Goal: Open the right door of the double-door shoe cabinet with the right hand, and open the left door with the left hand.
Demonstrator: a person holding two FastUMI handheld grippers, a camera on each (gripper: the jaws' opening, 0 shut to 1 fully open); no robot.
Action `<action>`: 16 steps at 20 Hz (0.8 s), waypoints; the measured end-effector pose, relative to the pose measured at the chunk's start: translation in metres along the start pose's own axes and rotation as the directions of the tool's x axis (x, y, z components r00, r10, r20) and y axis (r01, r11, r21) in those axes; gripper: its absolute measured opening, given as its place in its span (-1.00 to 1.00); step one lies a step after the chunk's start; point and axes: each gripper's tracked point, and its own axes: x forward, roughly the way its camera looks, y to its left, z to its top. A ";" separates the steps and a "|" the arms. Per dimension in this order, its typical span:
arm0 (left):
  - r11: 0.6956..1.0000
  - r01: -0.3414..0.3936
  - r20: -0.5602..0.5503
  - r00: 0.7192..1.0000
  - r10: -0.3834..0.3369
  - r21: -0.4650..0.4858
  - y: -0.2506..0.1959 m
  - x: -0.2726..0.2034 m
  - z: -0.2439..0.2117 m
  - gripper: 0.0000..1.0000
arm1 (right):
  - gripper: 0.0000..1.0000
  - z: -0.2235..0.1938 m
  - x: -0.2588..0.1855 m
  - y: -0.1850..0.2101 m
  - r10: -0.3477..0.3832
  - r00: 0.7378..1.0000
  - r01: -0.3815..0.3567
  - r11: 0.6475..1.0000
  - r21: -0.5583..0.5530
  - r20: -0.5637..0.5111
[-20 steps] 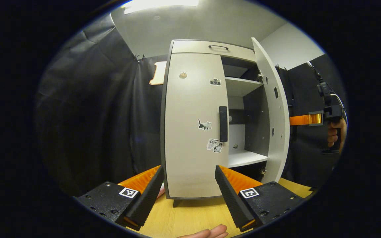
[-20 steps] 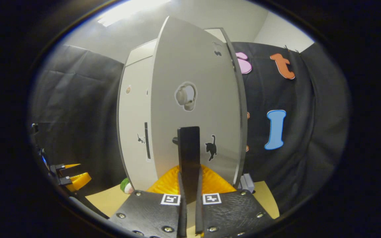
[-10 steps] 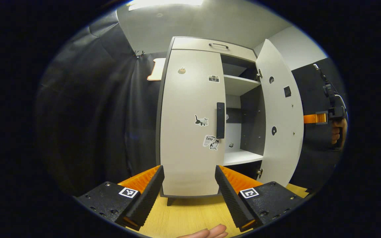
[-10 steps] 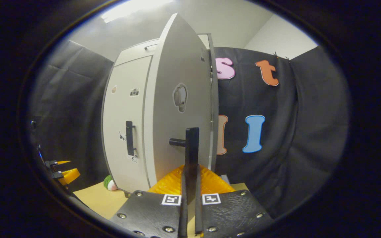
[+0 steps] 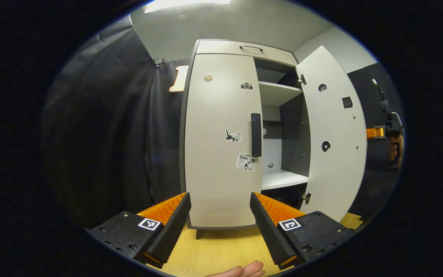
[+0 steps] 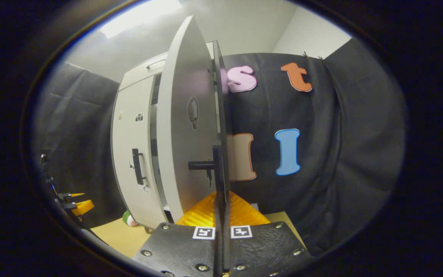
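Light wooden tabletop (image 5: 221, 250) inside a black-curtained booth; the pale grey shoe cabinet (image 5: 240, 48) stands at its far edge. Right door (image 5: 335, 134) swung wide, exposing white shelves (image 5: 281, 179); left door (image 5: 221, 138) closed, carrying cat stickers. Right gripper (image 6: 221, 231) clamped on the right door handle (image 6: 218, 173); left gripper (image 5: 219, 227) wide open, holding nothing, facing the left door.

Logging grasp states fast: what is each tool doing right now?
Left tool: open, holding nothing, facing the closed left door.
Right tool: shut on the right door's handle.
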 end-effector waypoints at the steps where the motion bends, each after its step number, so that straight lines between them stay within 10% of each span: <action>1: 1.000 -0.002 0.000 1.000 0.002 0.003 0.000 0.000 0.001 0.92 | -0.99 0.000 -0.001 0.001 -0.012 1.000 0.012 1.000 -0.016 0.005; 12: 1.000 -0.001 -0.037 0.999 0.001 0.001 -0.001 0.028 0.001 0.92 | -0.89 0.010 -0.047 -0.004 -0.119 0.992 0.121 0.992 -0.037 0.044; 13: 1.000 -0.011 -0.040 0.999 0.011 -0.006 0.000 0.033 0.002 0.92 | -0.72 0.017 -0.056 -0.005 -0.138 0.987 0.142 0.989 -0.036 0.082; 16: 0.998 -0.058 -0.039 0.998 0.058 -0.015 0.007 0.048 0.009 0.92 | 0.63 0.024 -0.079 0.001 -0.196 0.973 0.201 0.979 -0.026 0.124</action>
